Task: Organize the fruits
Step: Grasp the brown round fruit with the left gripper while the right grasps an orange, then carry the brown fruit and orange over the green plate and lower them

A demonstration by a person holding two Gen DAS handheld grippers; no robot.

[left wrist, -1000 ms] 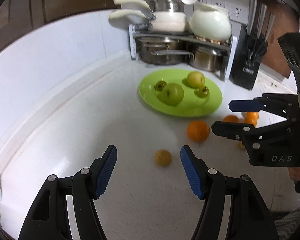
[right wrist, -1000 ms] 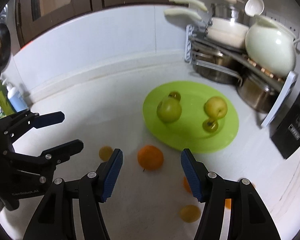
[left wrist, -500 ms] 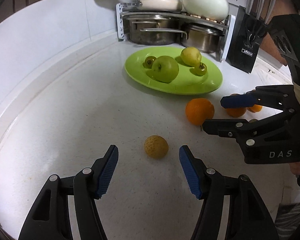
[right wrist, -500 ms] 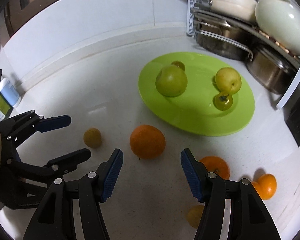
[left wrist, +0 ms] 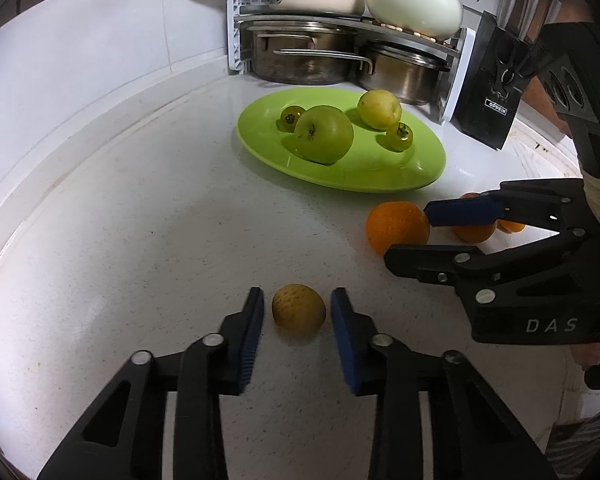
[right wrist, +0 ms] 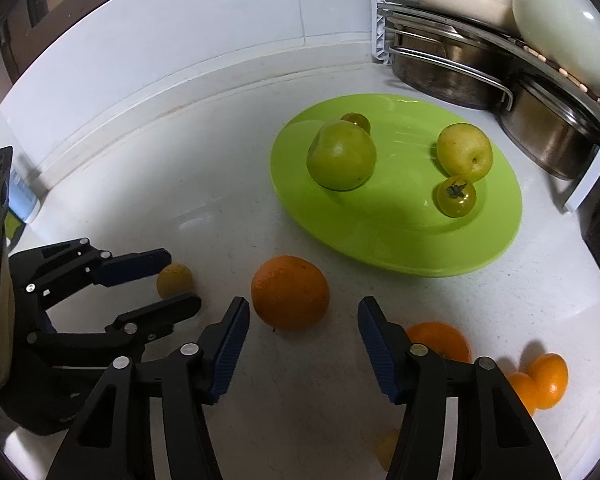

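Right wrist view: one small orange fruit is half hidden behind the right hand-held gripper (right wrist: 304, 336), another yellowish one cut off under its arm. On the oval lime-green plate (right wrist: 480, 248): four greenish fruits. On the white speckled worktop (left wrist: 140, 240): one large round orange (right wrist: 290, 292) plus several smaller oranges. Left hand-held gripper (left wrist: 298, 312) is closed around the small dull-yellow round fruit (left wrist: 299, 309), pad contact unclear. Right jaws are closing, the large orange just beyond the fingertips, untouched.
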